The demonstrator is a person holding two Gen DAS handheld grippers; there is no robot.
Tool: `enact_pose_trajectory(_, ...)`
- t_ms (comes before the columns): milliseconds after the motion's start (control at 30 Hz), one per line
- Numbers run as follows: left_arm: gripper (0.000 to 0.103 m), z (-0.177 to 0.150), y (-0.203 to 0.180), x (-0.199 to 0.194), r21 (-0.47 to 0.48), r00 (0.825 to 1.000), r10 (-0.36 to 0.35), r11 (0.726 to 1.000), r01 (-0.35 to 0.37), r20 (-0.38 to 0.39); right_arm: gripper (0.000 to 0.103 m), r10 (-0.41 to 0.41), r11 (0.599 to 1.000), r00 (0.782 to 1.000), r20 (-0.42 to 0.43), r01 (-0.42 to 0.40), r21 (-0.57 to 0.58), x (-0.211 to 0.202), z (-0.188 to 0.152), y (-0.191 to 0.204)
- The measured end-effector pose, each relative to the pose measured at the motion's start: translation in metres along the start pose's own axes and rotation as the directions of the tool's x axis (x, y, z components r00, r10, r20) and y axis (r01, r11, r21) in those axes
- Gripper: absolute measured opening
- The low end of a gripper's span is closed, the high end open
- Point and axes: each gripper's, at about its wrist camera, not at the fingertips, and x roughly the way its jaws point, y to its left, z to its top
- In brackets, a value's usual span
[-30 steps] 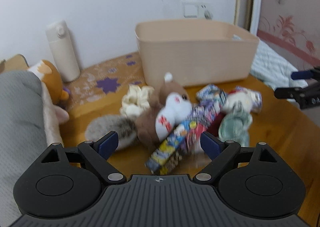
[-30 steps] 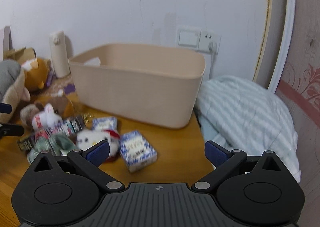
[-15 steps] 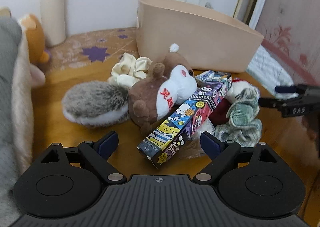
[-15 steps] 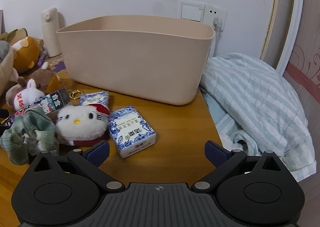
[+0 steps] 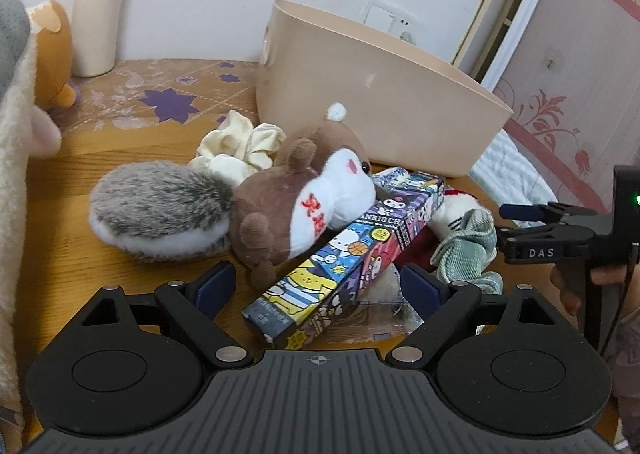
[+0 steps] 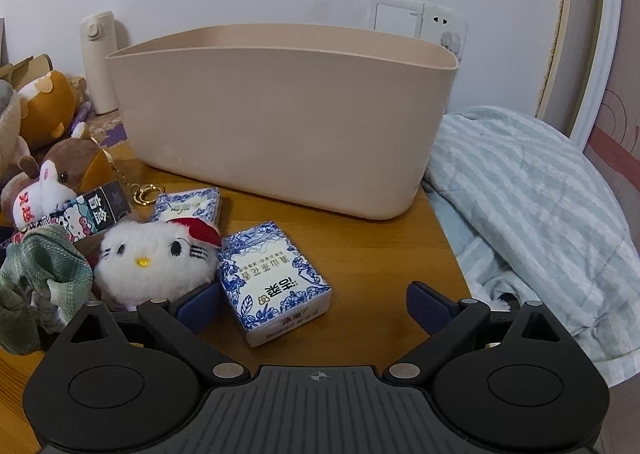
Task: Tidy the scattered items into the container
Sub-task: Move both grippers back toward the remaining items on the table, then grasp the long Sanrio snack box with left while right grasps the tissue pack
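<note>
My left gripper (image 5: 316,286) wide, empty, straddling cartoon box (image 5: 348,258) mid-table; right gripper (image 6: 312,304) wide over tissue pack (image 6: 276,282). Container (image 6: 280,121) at back edge. Centre pads, close squarely.

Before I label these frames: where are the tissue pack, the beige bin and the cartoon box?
tissue pack (image 6: 276,282): right wrist view, top face.
beige bin (image 6: 280,125): right wrist view, front wall.
cartoon box (image 5: 344,258): left wrist view, printed side.
</note>
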Motion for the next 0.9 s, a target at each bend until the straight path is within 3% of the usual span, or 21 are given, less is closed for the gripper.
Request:
enact_pose_trajectory(167,0.09,-0.003,-0.007,0.003,0.038,1.0,0.01,0.999,-0.011,0.013,0.096,-0.006,1.0,1.0,0.002,0.006,-0.025,0.002,-0.001,0.004)
enact_pose_trajectory(233,0.084,-0.004,-0.009,0.003,0.046,1.0,0.017,0.999,-0.018,0.017,0.094,-0.009,0.999,1.0,0.012,0.009,-0.034,0.003,-0.001,0.006)
enact_pose_trajectory(300,0.064,-0.005,-0.01,0.002,0.049,1.0,0.015,0.999,-0.016,0.02,0.092,-0.008,0.999,1.0,0.02,0.009,-0.039,0.004,0.0,0.007)
enact_pose_trajectory(367,0.051,-0.006,-0.01,0.001,0.029,1.0,-0.018,0.999,0.017,0.013,0.087,0.0,0.999,1.0,0.028,0.001,-0.045,0.004,0.0,0.008)
enact_pose_trajectory(567,0.034,-0.01,-0.016,0.0,0.029,0.999,-0.037,0.999,0.037,0.002,0.058,0.048,0.996,0.998,0.04,-0.045,-0.074,-0.001,-0.001,0.014)
enact_pose_trajectory(633,0.031,-0.012,-0.019,-0.001,0.039,1.0,-0.03,0.999,0.03,0.001,0.047,0.049,0.995,0.998,0.047,-0.044,-0.093,-0.003,-0.002,0.018)
enact_pose_trajectory(900,0.025,-0.02,-0.027,-0.008,0.054,0.999,-0.036,0.998,0.035,0.01,0.043,0.039,0.995,0.998,0.053,-0.034,-0.091,-0.013,-0.008,0.02)
